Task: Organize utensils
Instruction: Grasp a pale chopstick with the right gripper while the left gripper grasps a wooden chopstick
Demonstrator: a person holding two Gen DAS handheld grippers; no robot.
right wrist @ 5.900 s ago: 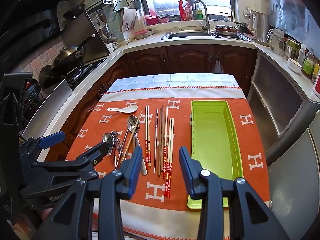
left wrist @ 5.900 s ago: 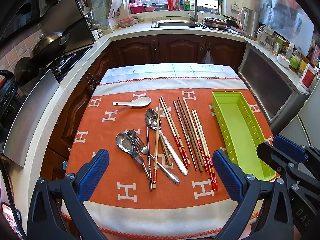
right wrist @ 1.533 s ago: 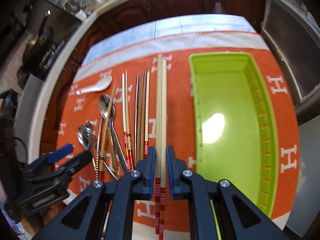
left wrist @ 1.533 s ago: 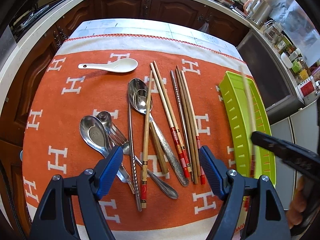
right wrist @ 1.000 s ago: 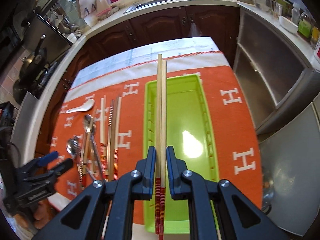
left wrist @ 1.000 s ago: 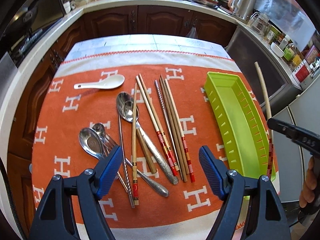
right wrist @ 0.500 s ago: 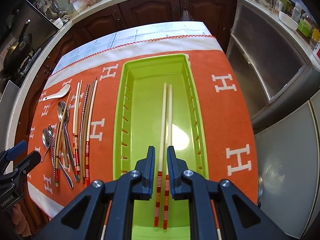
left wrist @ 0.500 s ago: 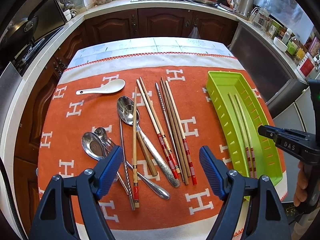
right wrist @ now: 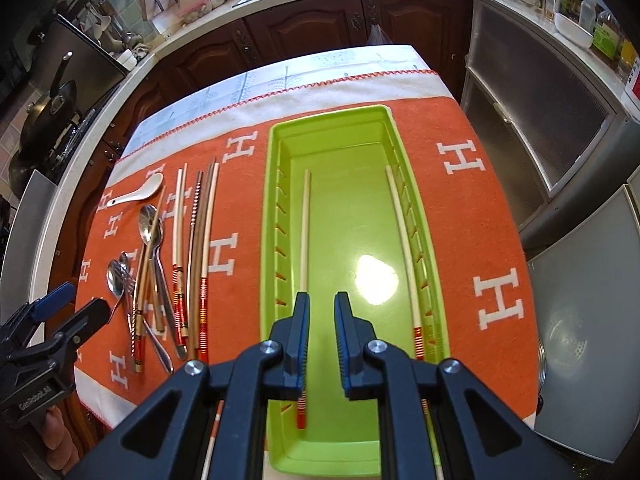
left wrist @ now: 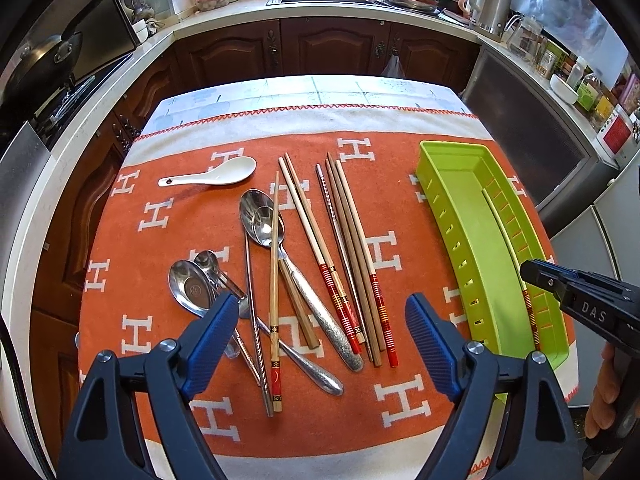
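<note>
Between and beyond the right gripper [right wrist: 321, 308] jaws, parted w/ nothing held: two chopsticks [right wrist: 305, 232] lengthwise in green tray [right wrist: 276, 184], tips pointing away. Left gripper [left wrist: 320, 320] wide open, empty; "DAS", "GenRobot.AI" legible.

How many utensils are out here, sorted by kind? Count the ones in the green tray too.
Chopsticks: 10 (8 on the cloth, 2 in the tray)
Metal spoons: 3
White spoon: 1
Fork: 1, partly hidden
Total: 15
</note>
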